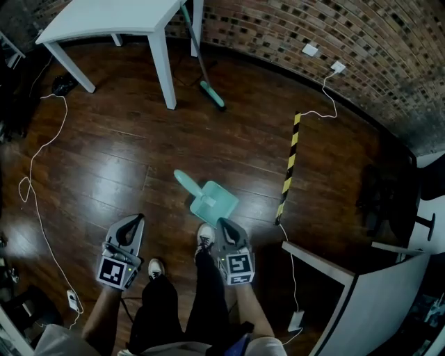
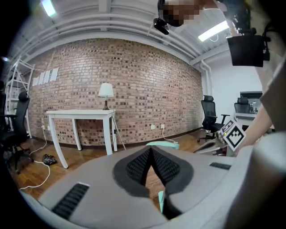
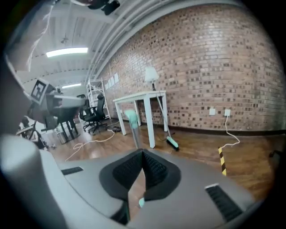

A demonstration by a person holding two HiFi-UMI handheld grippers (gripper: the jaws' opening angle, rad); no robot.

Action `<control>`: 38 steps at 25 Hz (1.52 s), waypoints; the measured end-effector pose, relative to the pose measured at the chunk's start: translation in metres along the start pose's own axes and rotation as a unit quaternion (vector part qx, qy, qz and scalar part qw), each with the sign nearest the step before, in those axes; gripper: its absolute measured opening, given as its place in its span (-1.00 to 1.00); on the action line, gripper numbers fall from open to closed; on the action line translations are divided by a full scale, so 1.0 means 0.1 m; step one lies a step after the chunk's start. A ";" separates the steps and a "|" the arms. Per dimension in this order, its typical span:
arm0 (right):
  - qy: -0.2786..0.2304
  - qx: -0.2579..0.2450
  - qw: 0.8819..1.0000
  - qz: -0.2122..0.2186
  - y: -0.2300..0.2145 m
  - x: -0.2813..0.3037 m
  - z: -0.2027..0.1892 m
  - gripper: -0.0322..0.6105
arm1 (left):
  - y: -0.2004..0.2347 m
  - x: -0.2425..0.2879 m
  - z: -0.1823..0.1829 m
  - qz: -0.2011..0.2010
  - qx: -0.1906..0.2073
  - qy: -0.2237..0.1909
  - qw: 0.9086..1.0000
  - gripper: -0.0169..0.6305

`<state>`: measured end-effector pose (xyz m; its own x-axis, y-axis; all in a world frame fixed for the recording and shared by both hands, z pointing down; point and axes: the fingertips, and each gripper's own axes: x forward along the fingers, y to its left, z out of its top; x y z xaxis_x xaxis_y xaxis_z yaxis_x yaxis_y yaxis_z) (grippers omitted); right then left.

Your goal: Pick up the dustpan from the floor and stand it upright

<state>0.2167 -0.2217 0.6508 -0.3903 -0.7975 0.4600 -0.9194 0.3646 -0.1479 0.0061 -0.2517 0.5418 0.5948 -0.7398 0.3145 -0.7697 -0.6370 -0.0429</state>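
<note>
You stand on a dark wooden plank floor, white shoes under you, with both tools held close to your body.

Left gripper: the ribbed black pads meet tip to tip, with nothing clamped between them. Right gripper: same finding, ribbed pads pressed together on nothing. Each tool carries a marker cube printed with a black-and-white square code pattern.

The teal plastic dustpan sits on the floor just ahead of your right shoe. In the head view its near corner lies right at the right gripper's tip; whether the two touch cannot be told. In the right gripper view its handle rises upright beyond the jaw tips.

Further right, a yellow-and-black striped strip lies flat on the boards. A white cable trails across the floor at left.

Beyond, a teal-headed broom rests its head on the floor beside a leg of the white table, which bears a white-shaded lamp.

At the far side, the red brick wall carries two white socket plates, one with a white lead plugged in. Pale sheets fixed to the brick are too small to read.
</note>
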 end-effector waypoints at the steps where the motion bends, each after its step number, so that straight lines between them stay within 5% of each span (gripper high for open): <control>1: -0.021 0.002 1.000 -0.011 0.03 -0.17 0.24 -0.95 | -0.01 -0.10 0.12 -0.003 -0.001 0.000 1.000 -0.94; 10: -0.139 -0.046 0.985 -0.089 0.88 -1.76 1.91 -0.95 | 0.18 -1.56 1.34 -0.026 0.024 -0.048 0.998 -0.94; 21: -0.289 -0.093 0.942 -0.143 1.77 -3.28 3.45 -0.95 | 0.08 -2.40 2.78 -0.041 0.062 -0.156 0.985 -0.94; 29: -0.336 -0.106 0.922 -0.161 1.72 -3.65 3.81 -0.94 | -0.18 -2.51 3.22 -0.043 0.077 -0.200 0.976 -0.94; 38: -0.315 -0.106 0.928 -0.168 1.92 -3.61 3.70 -0.94 | -0.15 -2.65 3.19 -0.060 0.060 -0.197 0.977 -0.94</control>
<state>0.1626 -0.0420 0.1328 -0.0967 -0.9817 -0.1637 -0.9900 0.0780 0.1173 -0.0665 -0.1152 0.1560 0.7404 -0.6691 -0.0642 -0.6702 -0.7276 -0.1460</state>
